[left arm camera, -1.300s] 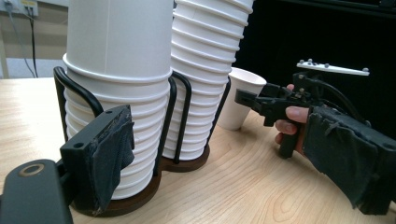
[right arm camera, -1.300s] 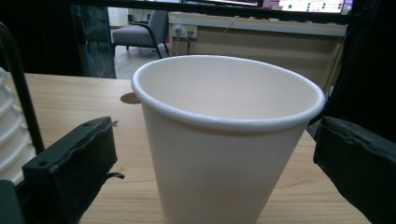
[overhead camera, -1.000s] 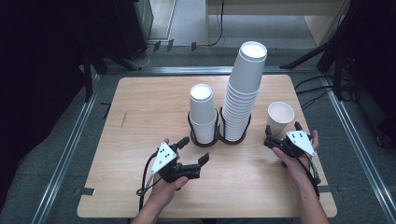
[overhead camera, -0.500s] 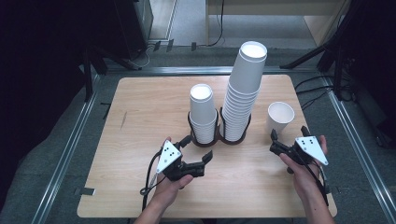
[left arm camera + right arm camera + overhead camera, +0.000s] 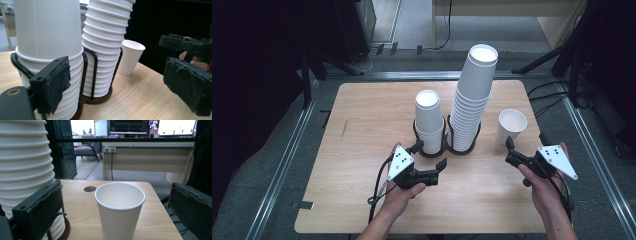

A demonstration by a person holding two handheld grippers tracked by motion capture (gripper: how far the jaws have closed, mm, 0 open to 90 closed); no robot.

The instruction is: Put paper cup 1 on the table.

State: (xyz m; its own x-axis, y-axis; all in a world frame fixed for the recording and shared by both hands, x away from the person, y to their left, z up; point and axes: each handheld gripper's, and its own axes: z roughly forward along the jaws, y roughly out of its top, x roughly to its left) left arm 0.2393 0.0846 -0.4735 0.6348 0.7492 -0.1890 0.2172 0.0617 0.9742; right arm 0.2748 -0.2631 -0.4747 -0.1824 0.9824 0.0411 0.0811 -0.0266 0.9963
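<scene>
Single paper cup [image 5: 511,125] upright on bench [image 5: 362,120], right of wire cup holder [image 5: 443,145], just ahead of right tongs [image 5: 510,151]. Right tongs spread, empty. Left tongs [image 5: 429,156] spread, empty, just beside short cup stack [image 5: 429,122]. Risk: tall cup stack [image 5: 471,100] leans; nudge could topple it. Hard squeeze would crush single cup.

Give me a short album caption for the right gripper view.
Open black fingers frame a lone upright paper cup on the wooden table, beside a tall cup stack.
</scene>
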